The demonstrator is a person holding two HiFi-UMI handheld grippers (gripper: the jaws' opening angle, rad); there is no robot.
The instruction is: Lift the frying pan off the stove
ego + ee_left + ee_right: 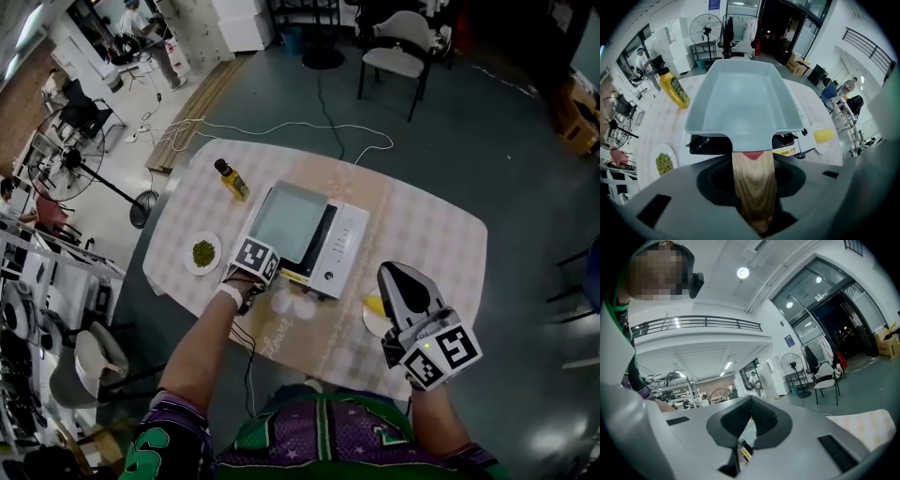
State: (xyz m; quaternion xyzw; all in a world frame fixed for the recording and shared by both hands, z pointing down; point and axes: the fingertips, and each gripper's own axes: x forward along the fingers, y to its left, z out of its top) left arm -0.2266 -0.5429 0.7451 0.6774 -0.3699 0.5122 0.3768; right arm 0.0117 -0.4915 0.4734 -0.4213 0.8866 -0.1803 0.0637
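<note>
A square grey frying pan (286, 223) sits on a white tabletop stove (339, 248) in the middle of the table. In the left gripper view the pan (740, 98) fills the centre, and its pale wooden handle (753, 187) runs straight back between the jaws. My left gripper (264, 279) points steeply down at the pan's near corner. There the left gripper (752, 161) is shut on the handle. My right gripper (398, 274) hovers over the table's right front, away from the pan. In its own view the right gripper (751, 401) holds nothing and its pads meet.
A yellow oil bottle (231, 179) stands left of the stove. A small plate of green food (203, 253) lies at the table's left edge. A plate with something yellow (375, 309) lies under my right gripper. A chair (398, 52) and a floor fan (70, 159) stand beyond the table.
</note>
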